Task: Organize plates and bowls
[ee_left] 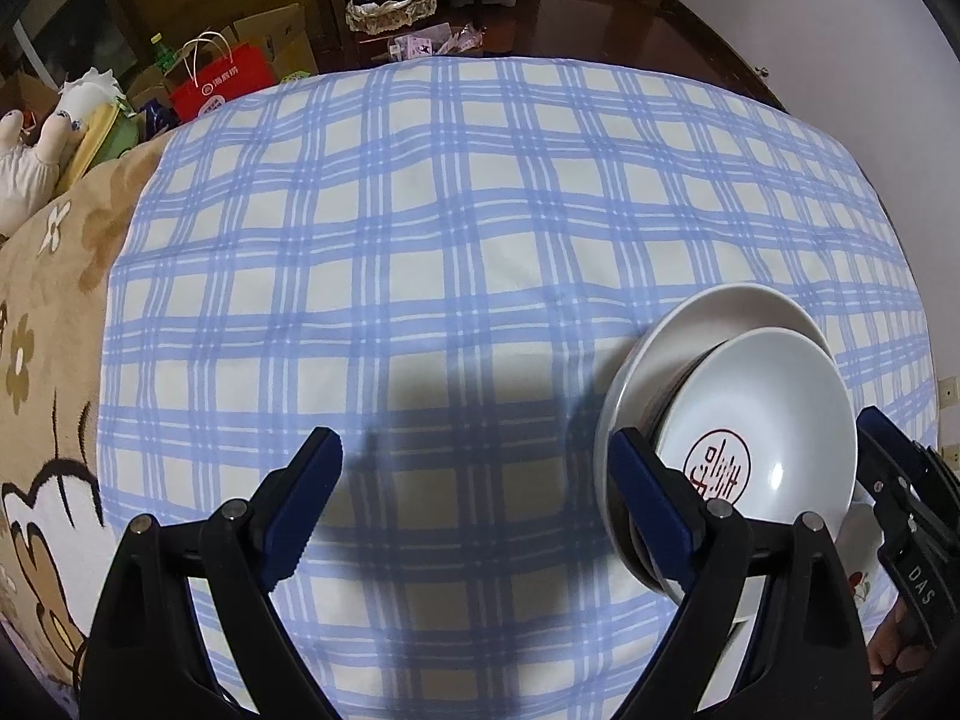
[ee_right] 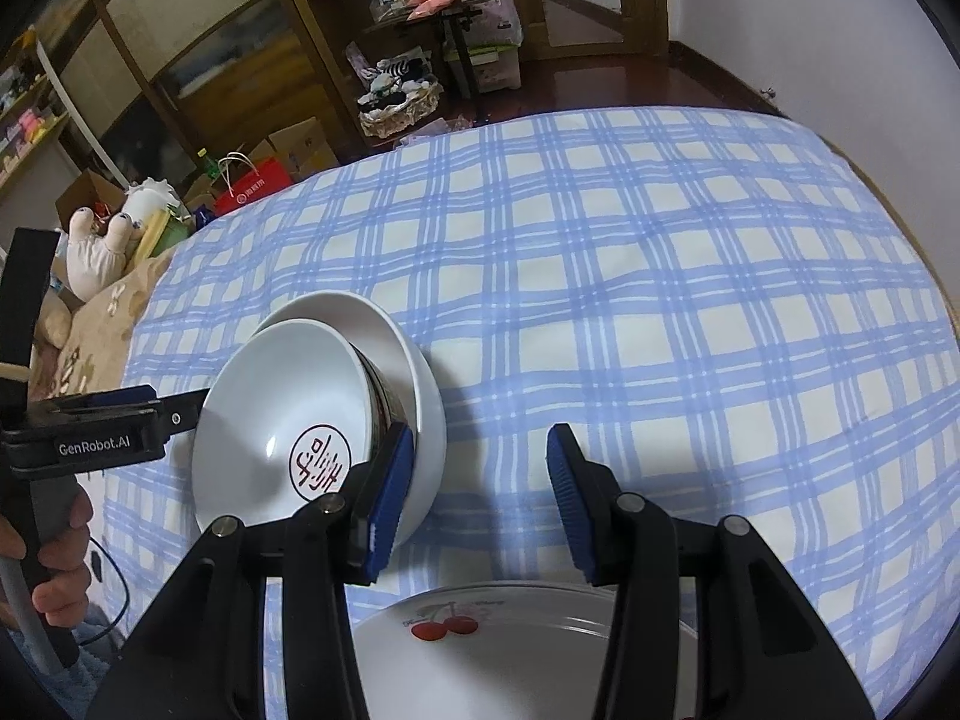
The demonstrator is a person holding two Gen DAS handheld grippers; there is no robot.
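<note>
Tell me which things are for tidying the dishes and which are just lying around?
For the job: stacked white bowls, cherry plate, left gripper, right gripper.

Just lying about: red paper bag, plush toy, cardboard boxes, basket.

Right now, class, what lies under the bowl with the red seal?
The bowl with the red seal sits tilted on a dark-banded bowl, only an edge visible, inside a larger white bowl. Anything lower down is covered.
</note>
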